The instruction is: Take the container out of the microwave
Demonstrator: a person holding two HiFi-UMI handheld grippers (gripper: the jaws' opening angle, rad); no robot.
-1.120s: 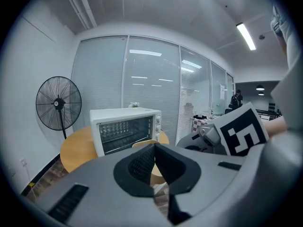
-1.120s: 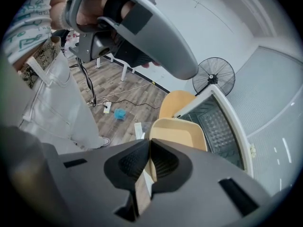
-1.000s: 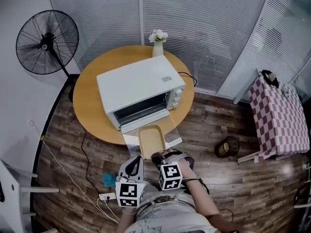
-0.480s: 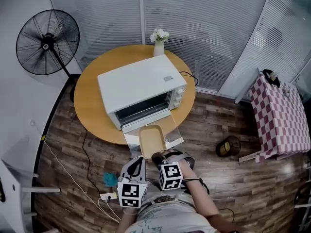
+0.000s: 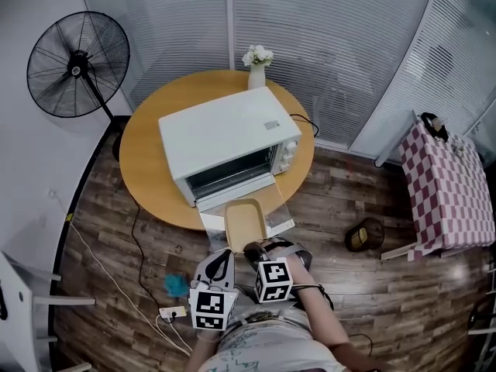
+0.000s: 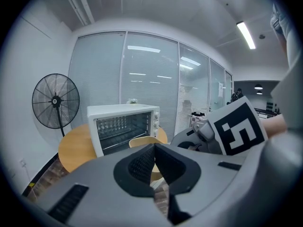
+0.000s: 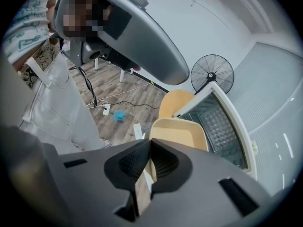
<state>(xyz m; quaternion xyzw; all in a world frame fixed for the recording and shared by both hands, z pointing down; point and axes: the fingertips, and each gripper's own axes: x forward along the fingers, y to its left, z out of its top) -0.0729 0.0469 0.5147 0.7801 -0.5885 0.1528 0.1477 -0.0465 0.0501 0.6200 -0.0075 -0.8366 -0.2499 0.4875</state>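
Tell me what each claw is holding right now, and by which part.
The right claw is clamped on the near rim of the beige container, out in front of the microwave. The left claw is shut on nothing.

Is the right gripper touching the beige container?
Touching. The right gripper view shows the right gripper clamped on the rim of the beige container.
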